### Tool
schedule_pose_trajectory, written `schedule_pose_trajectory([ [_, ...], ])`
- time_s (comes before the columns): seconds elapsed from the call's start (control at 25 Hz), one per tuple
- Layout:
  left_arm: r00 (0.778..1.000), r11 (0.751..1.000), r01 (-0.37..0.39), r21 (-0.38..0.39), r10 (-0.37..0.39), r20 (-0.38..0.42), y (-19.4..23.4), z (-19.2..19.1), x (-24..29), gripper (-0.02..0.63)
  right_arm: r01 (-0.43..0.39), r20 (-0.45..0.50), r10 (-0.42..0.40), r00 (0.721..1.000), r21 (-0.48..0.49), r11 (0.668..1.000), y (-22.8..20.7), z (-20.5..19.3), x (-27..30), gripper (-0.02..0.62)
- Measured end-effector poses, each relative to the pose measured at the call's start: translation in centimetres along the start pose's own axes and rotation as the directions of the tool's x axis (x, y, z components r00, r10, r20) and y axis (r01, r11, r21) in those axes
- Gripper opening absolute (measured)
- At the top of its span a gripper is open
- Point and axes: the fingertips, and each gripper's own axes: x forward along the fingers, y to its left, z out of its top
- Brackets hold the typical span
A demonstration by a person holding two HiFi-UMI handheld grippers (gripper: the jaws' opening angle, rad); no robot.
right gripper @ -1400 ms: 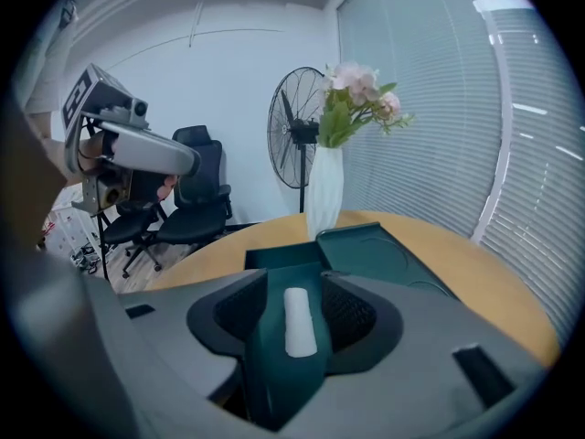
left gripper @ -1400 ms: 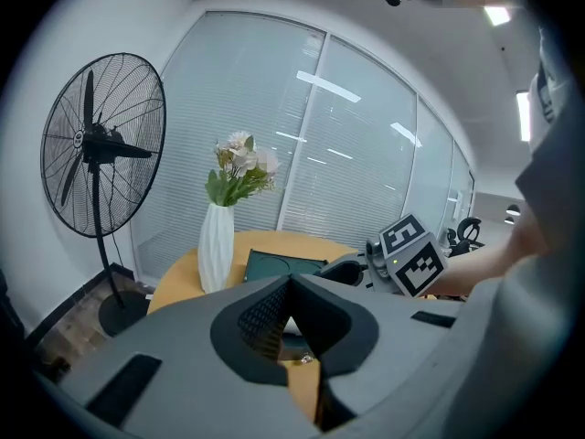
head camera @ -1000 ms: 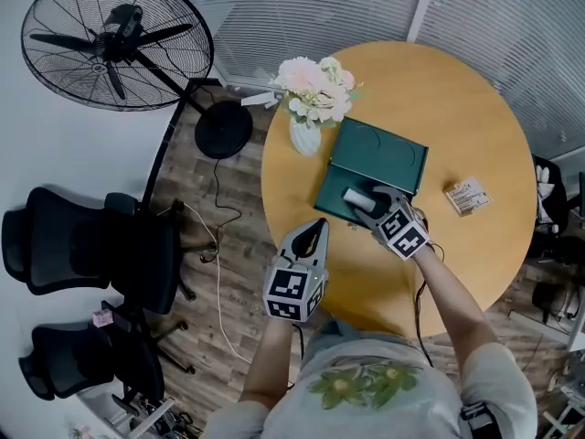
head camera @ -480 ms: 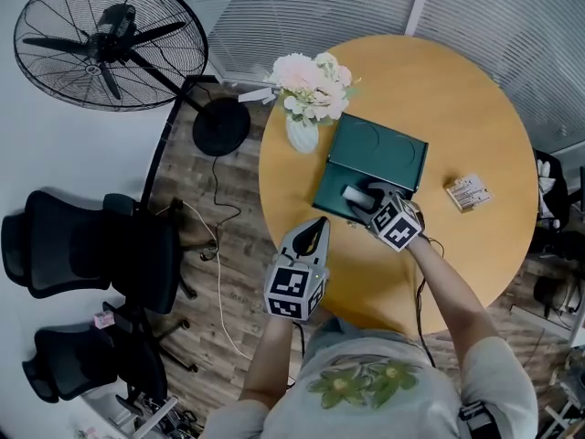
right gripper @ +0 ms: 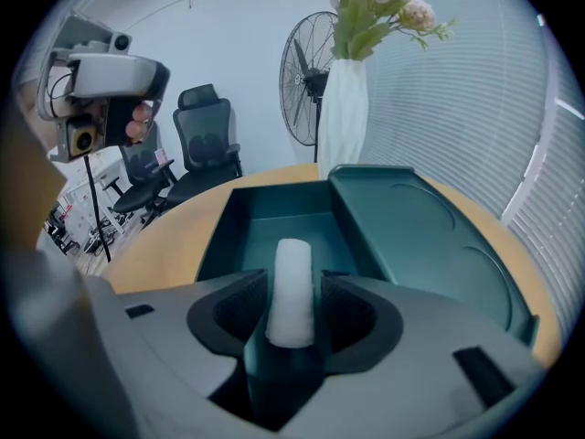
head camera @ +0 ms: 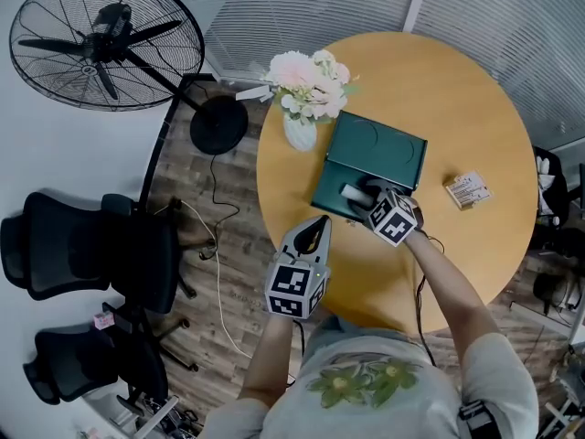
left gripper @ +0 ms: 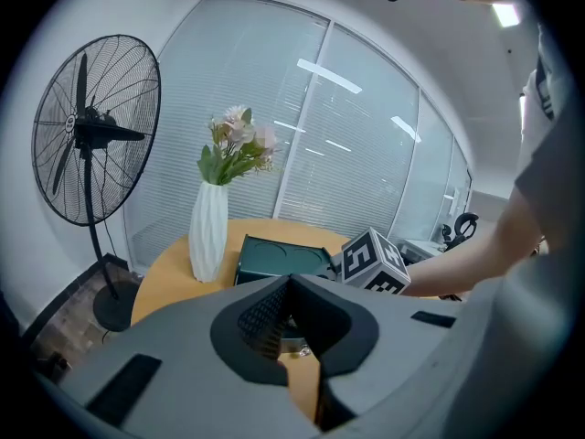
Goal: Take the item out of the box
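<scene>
A dark green box [head camera: 331,195] lies open on the round wooden table [head camera: 475,108], its lid [head camera: 379,149] folded back to the far side. A white roll [head camera: 350,191] lies in the box's tray. My right gripper [head camera: 366,199] reaches into the tray. In the right gripper view the roll [right gripper: 292,291] runs lengthwise between the open jaws of my right gripper [right gripper: 292,316], with slim gaps at the pads. My left gripper [head camera: 320,222] hovers at the table's near edge, shut and empty; in its own view my left gripper [left gripper: 291,282] points at the box [left gripper: 274,259].
A white vase of flowers [head camera: 304,131] stands just left of the box. A small printed packet [head camera: 467,193] lies to the right on the table. A floor fan [head camera: 105,39] and black office chairs [head camera: 82,254] stand off to the left.
My right gripper has slid a little up and left, further into the box, so the roll is now between its jaws. The left gripper has stayed put.
</scene>
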Motion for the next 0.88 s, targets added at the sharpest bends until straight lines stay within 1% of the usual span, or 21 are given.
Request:
schedule_pose_trajectory([
  [0.4,1.000,1.000,-0.002,0.001,0.002,-0.011,0.31,-0.38,0.11,0.003,-0.013,-0.030,0.012,0.999,-0.014,1.000,0.15,-0.61,0.70,0.192],
  [0.44,1.000,1.000,-0.002,0.001,0.002,-0.011,0.31,-0.39,0.13,0.003,-0.013,-0.031,0.013,0.999,-0.013,1.000,0.19,-0.68,0.78,0.186],
  [0.48,1.000,1.000,-0.001,0.000,0.001,-0.011,0.32,-0.37,0.17,0.003,-0.013,-0.033,0.012,0.999,-0.014,1.000,0.20,-0.72,0.84,0.160],
  [0.52,1.000,1.000,-0.001,-0.001,0.001,-0.010,0.32,-0.33,0.22,0.003,-0.012,-0.034,0.011,0.999,-0.016,1.000,0.18,-0.71,0.85,0.155],
  [0.88,1.000,1.000,0.000,-0.004,0.000,-0.005,0.20,-0.16,0.18,0.003,-0.016,-0.046,0.015,0.999,-0.021,1.000,0.26,-0.67,0.75,0.146],
])
